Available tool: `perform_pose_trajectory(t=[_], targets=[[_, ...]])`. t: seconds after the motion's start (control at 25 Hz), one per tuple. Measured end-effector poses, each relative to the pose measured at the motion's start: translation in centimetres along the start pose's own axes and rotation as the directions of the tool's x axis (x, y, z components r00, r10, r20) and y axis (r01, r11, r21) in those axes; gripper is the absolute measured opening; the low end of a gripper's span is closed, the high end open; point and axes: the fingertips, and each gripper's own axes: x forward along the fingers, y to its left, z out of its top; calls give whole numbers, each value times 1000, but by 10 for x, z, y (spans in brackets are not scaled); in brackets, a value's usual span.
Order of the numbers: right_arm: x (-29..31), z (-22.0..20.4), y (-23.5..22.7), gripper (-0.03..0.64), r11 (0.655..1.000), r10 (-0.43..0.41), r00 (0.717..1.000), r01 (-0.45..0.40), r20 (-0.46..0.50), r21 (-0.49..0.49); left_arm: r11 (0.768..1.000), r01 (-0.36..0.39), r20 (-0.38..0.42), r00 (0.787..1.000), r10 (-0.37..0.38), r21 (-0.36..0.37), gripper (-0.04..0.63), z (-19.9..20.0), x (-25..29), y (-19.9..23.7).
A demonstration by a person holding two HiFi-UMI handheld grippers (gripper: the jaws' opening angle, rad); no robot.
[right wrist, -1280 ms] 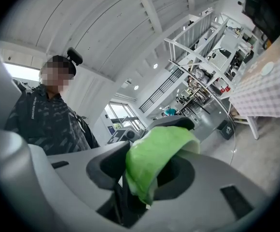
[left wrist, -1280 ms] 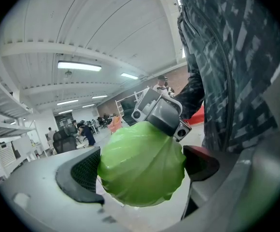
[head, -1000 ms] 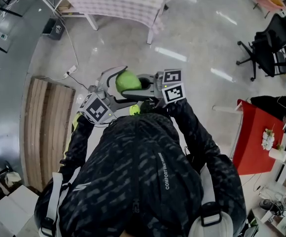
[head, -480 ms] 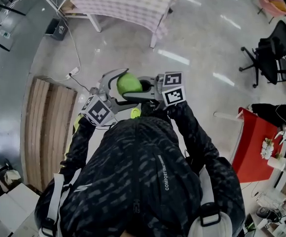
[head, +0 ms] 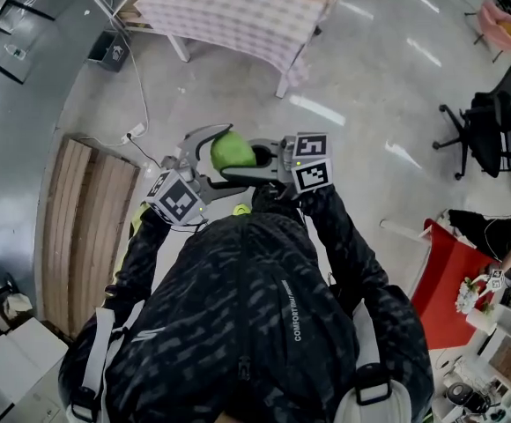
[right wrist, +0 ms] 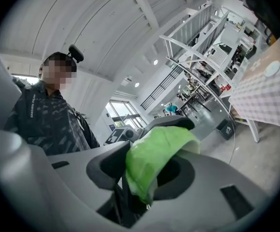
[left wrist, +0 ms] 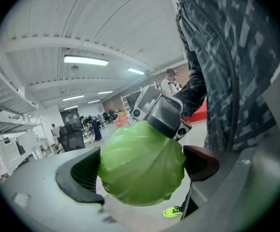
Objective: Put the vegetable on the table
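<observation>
Out before my chest, elbows bent, my left fingers (left wrist: 84,172) and right fingers (right wrist: 105,168) both clamped on one cabbage (head: 232,151).

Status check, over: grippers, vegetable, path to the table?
Both shut on cabbage: left gripper, right gripper. Carried in air, table ahead. No obstacle seen on floor between.
</observation>
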Motion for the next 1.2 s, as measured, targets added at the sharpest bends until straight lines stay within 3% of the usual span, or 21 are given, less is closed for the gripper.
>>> perform_pose_trajectory(t=[0.72,1.2], targets=[[-46,99,-119,137,999,35,999,-34,-20,28,999,-37,-25,999,36,-27,509,-21,69,146],[-83,139,-173,137,997,68,997,-67,-36,30,998,-66,-56,996,65,-20,509,-30,117,210]])
